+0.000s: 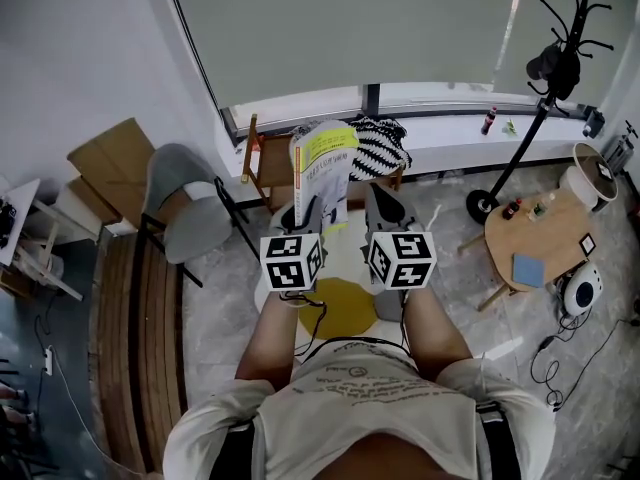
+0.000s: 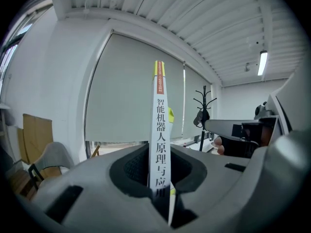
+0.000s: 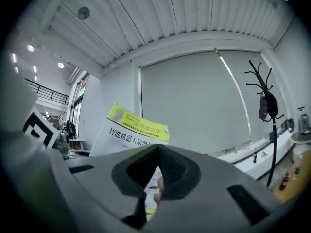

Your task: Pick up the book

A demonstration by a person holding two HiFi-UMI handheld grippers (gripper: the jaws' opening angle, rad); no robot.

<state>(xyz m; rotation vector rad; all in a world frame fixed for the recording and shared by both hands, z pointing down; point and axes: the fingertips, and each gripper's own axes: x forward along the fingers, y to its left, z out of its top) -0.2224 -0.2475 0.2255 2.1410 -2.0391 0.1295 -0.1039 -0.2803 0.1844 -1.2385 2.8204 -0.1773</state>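
One book (image 1: 325,158) clamped in left gripper (image 1: 306,210); right gripper (image 1: 386,203) slightly apart, empty.

From my feed I see a drawn roller blind (image 1: 350,28) behind a white windowsill (image 1: 450,133), with a dark bottle (image 1: 489,120) standing on it. A black coat stand (image 1: 540,113) leans up at the right, its base near a round wooden table (image 1: 560,230) that carries a blue square item (image 1: 529,269). A grey chair (image 1: 185,203) sits at the left, beside cardboard sheets (image 1: 115,158). A black-and-white striped bag (image 1: 382,148) rests by the window. A yellow round mat (image 1: 340,308) lies on the floor.
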